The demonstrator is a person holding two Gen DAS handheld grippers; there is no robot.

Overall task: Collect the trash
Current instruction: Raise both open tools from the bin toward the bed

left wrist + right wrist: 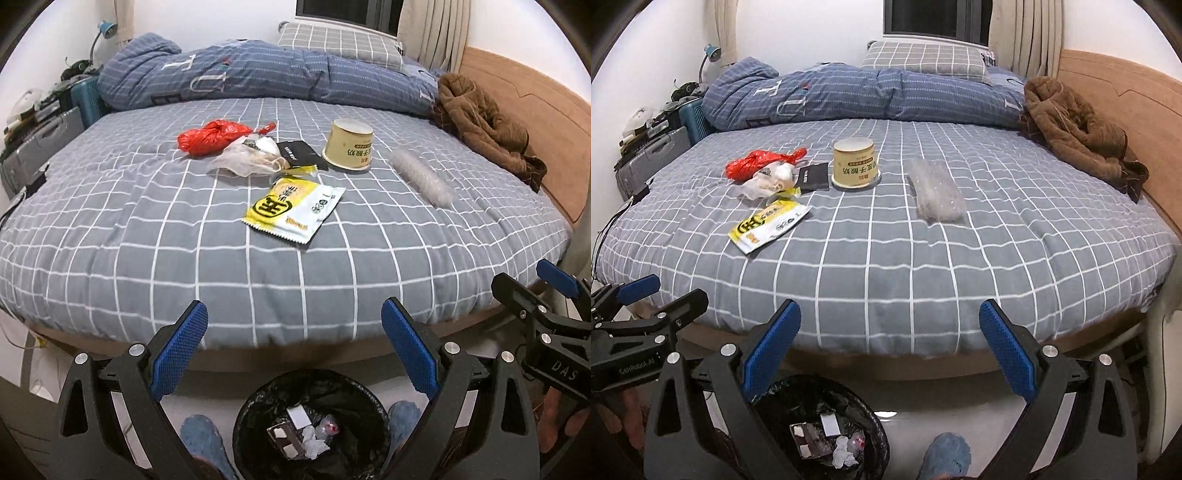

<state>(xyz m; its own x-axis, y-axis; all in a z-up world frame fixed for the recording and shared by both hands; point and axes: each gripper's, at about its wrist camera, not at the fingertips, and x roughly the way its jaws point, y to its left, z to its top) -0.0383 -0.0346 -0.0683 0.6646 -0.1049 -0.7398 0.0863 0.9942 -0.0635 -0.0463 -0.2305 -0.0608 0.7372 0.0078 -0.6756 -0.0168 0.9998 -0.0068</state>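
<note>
1. The red plastic bag (212, 137) was seen farthest left of the yogurt cup (349, 143), on the grey checked bed (147, 229), touching a crumpled clear bag (247, 159).
2. A black card (300, 154) lay just left of the cup, with the yellow snack wrapper (293, 207) in front of it, nearer the bed's foot edge.
3. To the right of the cup, a clear plastic sleeve (421, 176) was laid with its long axis running from the cup's side toward the near right.
4. Below the bed edge, the lined trash bin (258, 413) already held scraps.
5. The left gripper (295, 345) was held spread wide, empty, above the bin; the wrapper lay straight ahead of it and was judged its nearest target.
6. The right gripper (890, 345) was likewise spread and empty; the sleeve (936, 194) lay ahead, slightly right, so that arm was judged nearer to it.
</note>
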